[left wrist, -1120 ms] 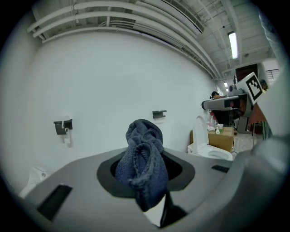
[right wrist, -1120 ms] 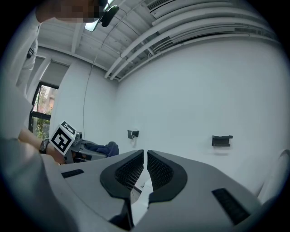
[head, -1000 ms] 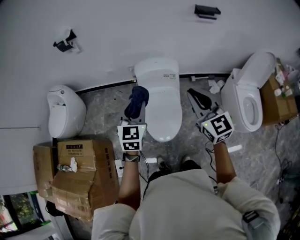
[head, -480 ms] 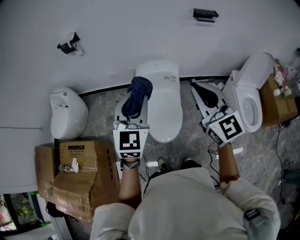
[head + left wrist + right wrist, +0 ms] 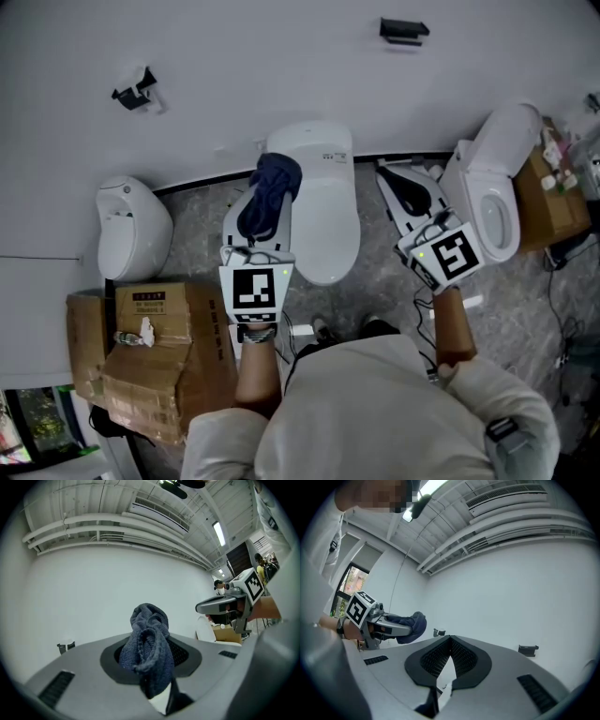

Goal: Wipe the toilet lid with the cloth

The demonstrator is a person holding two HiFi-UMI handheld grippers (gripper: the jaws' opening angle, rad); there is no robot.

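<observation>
We hold a crumpled dark blue knitted cloth [image 5: 274, 183] pinched in the left gripper [image 5: 255, 230], up off the closed white toilet lid [image 5: 323, 206]. The right gripper [image 5: 398, 187] is pressed together, empty. Next, we should lower the cloth flat and wipe in overlapping strokes.

Rough knitted cloth [image 5: 146, 641], glossy smooth toilet lid [image 5: 330, 220].
</observation>
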